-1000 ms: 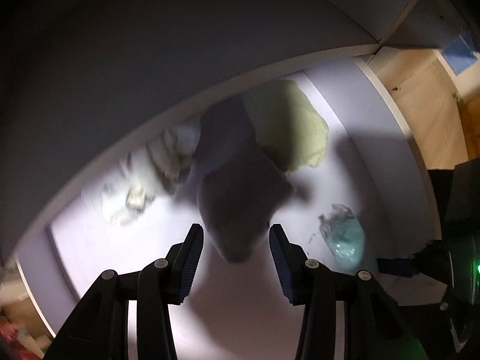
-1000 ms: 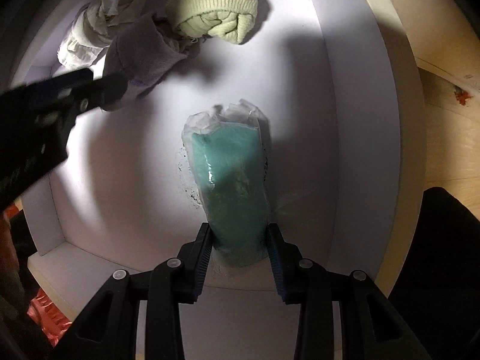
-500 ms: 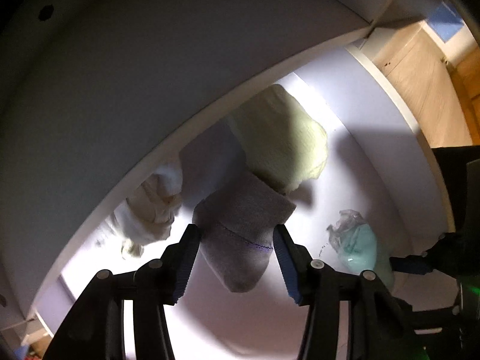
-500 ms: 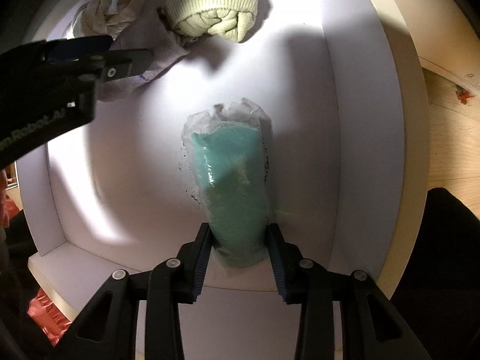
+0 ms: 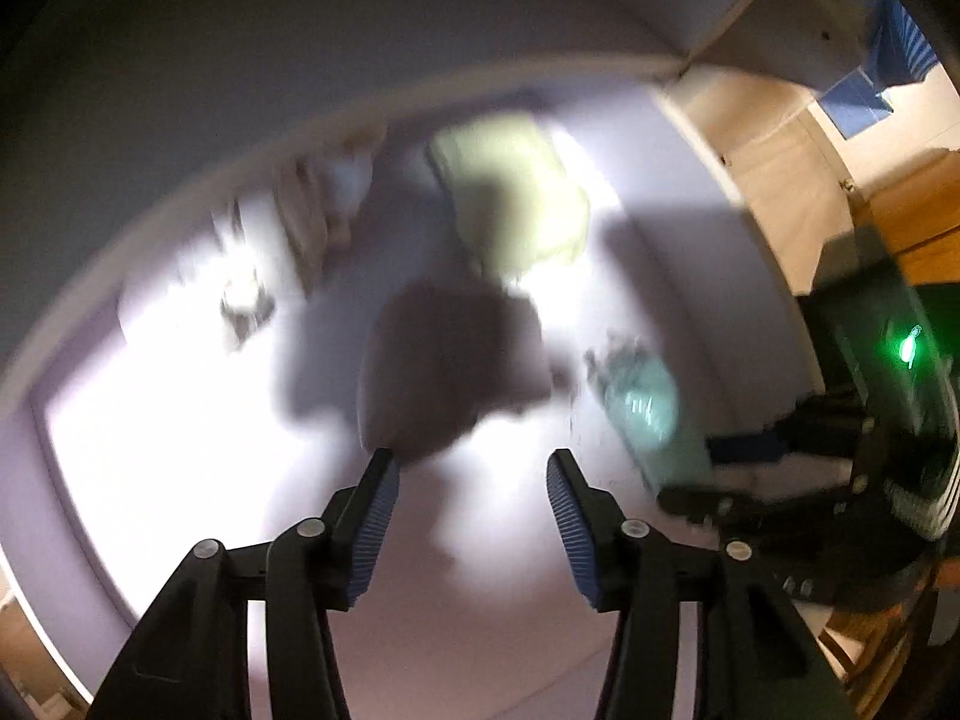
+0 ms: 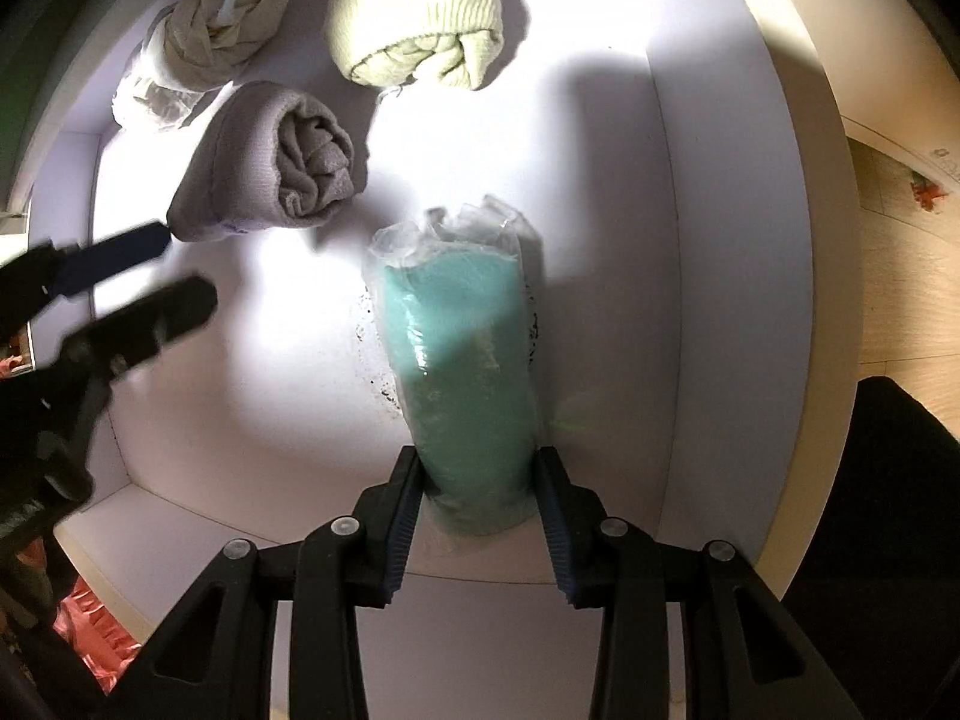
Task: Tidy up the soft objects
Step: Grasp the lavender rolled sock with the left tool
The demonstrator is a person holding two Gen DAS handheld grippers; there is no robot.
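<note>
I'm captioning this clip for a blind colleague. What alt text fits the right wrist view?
The right tool grips a teal roll in clear plastic lying in a white drawer. Behind it lie a grey rolled sock, a pale green knit roll and a beige bundle. At left, the left tool, jaws opening, holds nothing.

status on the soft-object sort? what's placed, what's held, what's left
Placed in the white bin: cream bundle, green roll, grey roll. Left gripper is opening, nothing between its jaws. Right gripper holds the bagged teal item; releasing it remains.
</note>
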